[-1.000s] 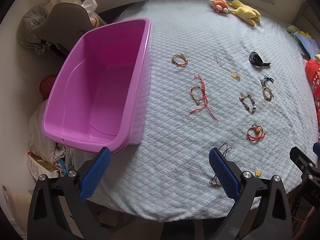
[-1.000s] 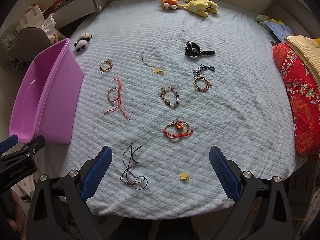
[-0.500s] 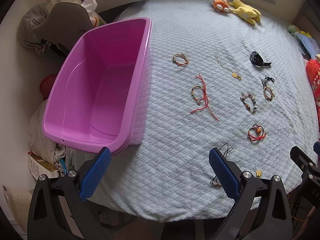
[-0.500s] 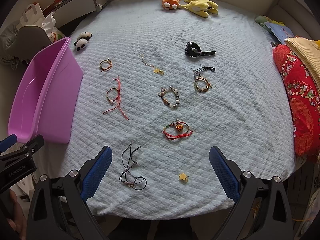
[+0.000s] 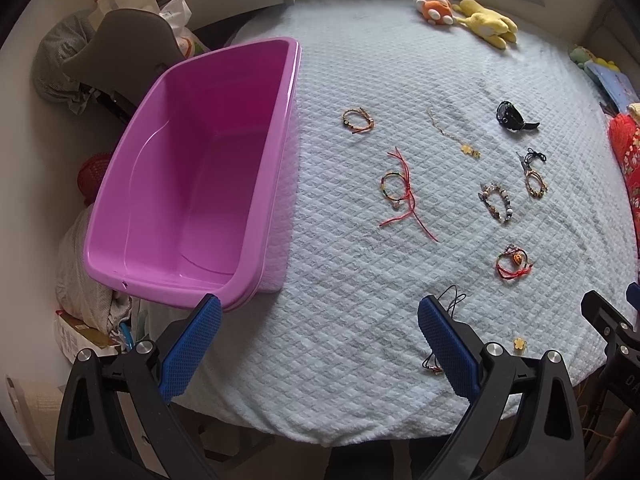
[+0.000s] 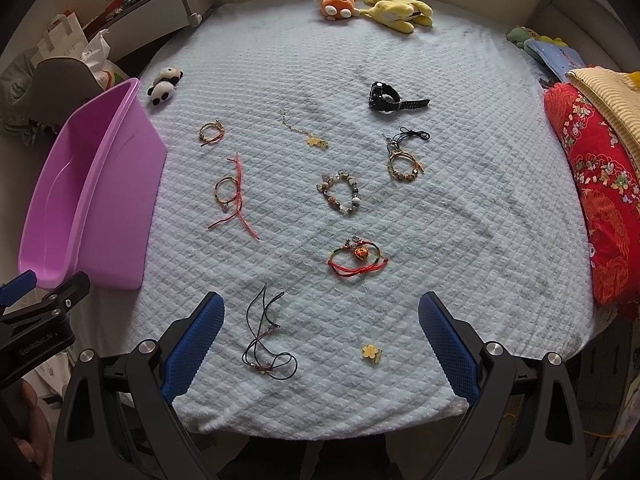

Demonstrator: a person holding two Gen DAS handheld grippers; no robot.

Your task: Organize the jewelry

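Observation:
Several pieces of jewelry lie spread on a pale blue quilted bed cover (image 6: 460, 240): a black cord necklace (image 6: 267, 344) nearest my right gripper (image 6: 320, 344), a small yellow flower charm (image 6: 371, 351), a red cord bracelet with a heart (image 6: 357, 259), a beaded bracelet (image 6: 340, 193), a red-string bracelet (image 6: 230, 196) and a black watch (image 6: 386, 98). An empty purple bin (image 5: 192, 184) stands at the left edge. My left gripper (image 5: 320, 344) hovers open over the front edge beside the bin. Both grippers hold nothing.
Plush toys (image 6: 376, 6) lie at the far side and a small panda toy (image 6: 164, 86) sits behind the bin. A red patterned pillow (image 6: 596, 200) lines the right edge. A chair and bags (image 5: 104, 48) stand off the bed at left.
Both views have drawn back and up a little, so the jewelry sits slightly farther from the fingers. Nothing on the bed has moved.

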